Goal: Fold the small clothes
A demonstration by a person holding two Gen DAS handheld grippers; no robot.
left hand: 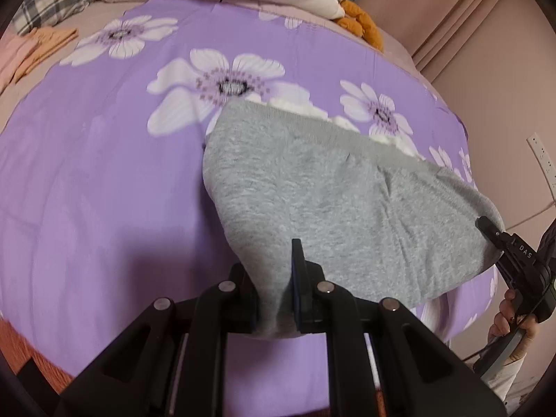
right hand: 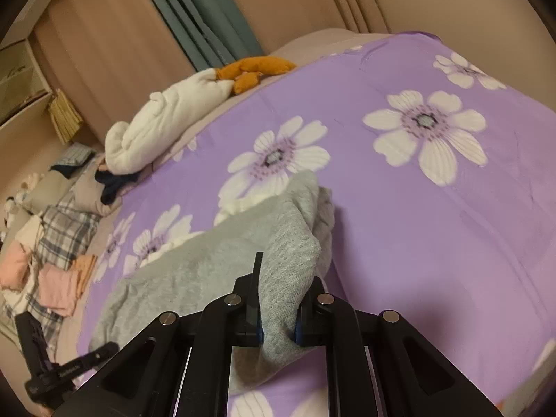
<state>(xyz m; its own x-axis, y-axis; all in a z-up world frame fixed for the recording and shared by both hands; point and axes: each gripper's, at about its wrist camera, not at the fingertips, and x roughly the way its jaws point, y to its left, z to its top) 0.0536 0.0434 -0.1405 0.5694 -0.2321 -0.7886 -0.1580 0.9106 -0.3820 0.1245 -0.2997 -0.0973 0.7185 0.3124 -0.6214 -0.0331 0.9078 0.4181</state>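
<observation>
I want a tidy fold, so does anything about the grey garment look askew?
Nothing odd: the grey garment hangs pinched at two near corners, by the left gripper and right gripper.

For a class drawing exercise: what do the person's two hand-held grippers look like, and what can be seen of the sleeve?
Both are black plastic. The left hand-held gripper and right hand-held gripper each have two flat fingers with blue pads, on angular linkage arms with round silver pins. White letters "DAS" mark the right one's side. A curved grey band shows near the hand, and a pale sleeve shows below it.
</observation>
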